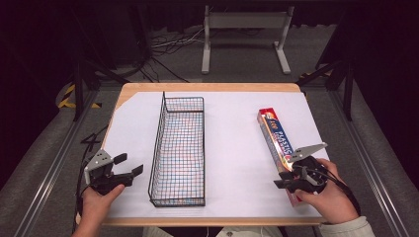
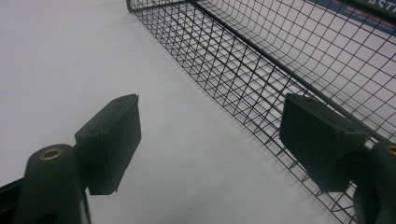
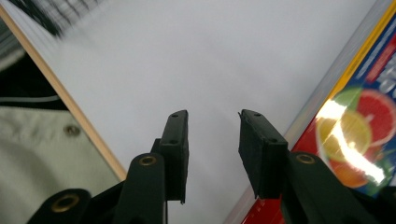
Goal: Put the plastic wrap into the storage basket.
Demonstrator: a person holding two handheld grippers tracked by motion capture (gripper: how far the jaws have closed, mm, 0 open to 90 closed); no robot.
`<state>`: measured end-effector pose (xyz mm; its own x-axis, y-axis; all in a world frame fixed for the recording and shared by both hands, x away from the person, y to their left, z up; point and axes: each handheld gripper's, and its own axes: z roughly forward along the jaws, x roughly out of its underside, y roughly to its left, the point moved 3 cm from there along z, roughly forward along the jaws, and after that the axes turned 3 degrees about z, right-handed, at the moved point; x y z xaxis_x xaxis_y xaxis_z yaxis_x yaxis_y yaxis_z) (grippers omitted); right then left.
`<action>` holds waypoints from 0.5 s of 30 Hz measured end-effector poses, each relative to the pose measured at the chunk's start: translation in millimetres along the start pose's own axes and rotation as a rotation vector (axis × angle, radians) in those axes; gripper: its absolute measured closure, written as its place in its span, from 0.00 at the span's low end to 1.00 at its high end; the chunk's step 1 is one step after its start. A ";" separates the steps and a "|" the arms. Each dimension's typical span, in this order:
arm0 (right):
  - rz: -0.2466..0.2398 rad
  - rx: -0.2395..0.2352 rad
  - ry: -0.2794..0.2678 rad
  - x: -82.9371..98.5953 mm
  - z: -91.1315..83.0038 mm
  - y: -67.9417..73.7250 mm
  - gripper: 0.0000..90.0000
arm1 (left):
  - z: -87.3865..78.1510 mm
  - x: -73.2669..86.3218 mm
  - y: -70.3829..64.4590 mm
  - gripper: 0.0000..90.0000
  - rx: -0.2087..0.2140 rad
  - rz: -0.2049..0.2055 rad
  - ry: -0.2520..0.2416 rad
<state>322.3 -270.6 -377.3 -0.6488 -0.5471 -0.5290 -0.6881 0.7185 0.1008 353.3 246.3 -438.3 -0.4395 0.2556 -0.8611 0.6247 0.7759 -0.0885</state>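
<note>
While both sets of fingers gape empty: one wire basket (image 1: 179, 148), one plastic-wrap box (image 1: 276, 139), two grippers.

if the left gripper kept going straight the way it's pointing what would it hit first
Most likely the wire basket. The left gripper points toward its long near side, jaws open and empty, with bare white table cover between. Its own view shows the mesh wall just ahead, though depth is uncertain.

The left gripper (image 1: 129, 165) sat at about 8 o'clock, held from below by the left hand (image 1: 96, 200), jaws spread wide. At 4 o'clock, the right hand (image 1: 331, 197) gripped the right gripper (image 1: 280, 180), jaws parted narrowly and empty.
</note>
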 end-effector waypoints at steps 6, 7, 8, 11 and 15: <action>0.026 -0.017 -0.192 -3.7 -17.7 1.0 0.71 | -1.5 0.2 -0.1 0.24 -0.002 -0.006 -0.007; 0.038 -0.013 -0.237 -4.2 -20.6 0.7 0.70 | -1.9 0.1 0.1 0.24 -0.004 -0.007 -0.011; 0.030 0.002 -0.284 -4.2 -22.4 -0.7 0.67 | -2.1 0.1 0.1 0.24 -0.004 -0.008 -0.013; 0.029 0.046 -0.354 -3.0 -25.5 -4.2 0.65 | -3.1 -0.4 -0.2 0.24 -0.005 -0.005 -0.019; 0.038 0.081 -0.459 1.0 -30.1 -9.9 0.63 | -4.1 -0.9 -0.3 0.24 -0.011 0.005 -0.020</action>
<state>318.7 -291.2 -353.5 -0.4492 -0.2862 -0.8464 -0.6276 0.7753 0.0708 350.9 248.2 -435.5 -0.4235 0.2480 -0.8713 0.6196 0.7809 -0.0789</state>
